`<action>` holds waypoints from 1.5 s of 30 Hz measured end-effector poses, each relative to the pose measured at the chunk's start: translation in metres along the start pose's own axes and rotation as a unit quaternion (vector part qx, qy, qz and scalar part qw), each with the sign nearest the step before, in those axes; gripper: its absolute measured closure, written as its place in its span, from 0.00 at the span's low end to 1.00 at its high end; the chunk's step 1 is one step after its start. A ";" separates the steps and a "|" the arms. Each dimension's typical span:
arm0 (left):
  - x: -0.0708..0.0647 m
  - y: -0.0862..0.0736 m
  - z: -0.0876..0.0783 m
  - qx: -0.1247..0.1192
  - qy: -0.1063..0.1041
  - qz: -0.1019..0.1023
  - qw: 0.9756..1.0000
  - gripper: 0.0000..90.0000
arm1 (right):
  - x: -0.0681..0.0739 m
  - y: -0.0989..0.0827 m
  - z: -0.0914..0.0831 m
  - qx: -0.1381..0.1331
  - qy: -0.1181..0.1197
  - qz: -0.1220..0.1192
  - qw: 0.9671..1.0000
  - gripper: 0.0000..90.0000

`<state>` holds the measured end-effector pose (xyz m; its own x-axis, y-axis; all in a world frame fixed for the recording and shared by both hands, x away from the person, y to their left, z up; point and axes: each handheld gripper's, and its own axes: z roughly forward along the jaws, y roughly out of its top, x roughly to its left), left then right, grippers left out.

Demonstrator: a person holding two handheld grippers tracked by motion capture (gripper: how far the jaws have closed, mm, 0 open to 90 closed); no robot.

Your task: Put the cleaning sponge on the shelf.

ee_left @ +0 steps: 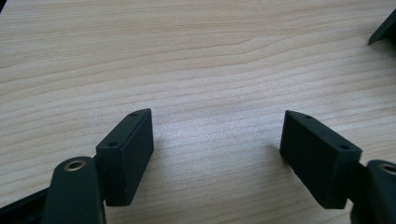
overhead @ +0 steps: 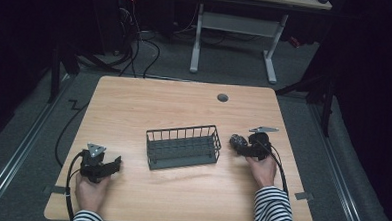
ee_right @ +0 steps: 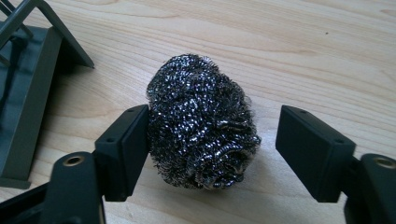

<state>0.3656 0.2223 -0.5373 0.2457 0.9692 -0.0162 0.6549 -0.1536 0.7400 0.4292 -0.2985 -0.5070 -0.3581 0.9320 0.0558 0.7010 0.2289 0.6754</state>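
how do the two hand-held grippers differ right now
The right hand-held gripper has a steel wool scourer between its open jaws, touching one pad; the left hand-held gripper has only bare table. The right sits beside the wire basket; the left lies farther off. Both are open.

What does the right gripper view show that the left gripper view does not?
Right gripper view: a steel wool scrubber lying on the table between the right gripper's open jaws, touching the left pad while the right pad stands apart, and much of the dark wire basket at the left edge.

Left gripper view: the left gripper open over bare wood, with a dark corner at the upper right that cannot be identified.

Both: the light wooden table and a pair of black jaws standing wide.
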 end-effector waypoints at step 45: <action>0.000 0.000 0.000 0.000 -0.001 0.000 1.000 0.29 | 0.003 0.005 -0.028 -0.031 0.025 -0.010 0.999 0.47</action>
<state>0.3657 0.2224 -0.5373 0.2472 0.9688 -0.0180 0.6549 -0.1534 0.7399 0.4139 -0.3027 -0.4830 -0.4033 0.9118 0.0772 0.6548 0.2287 0.7204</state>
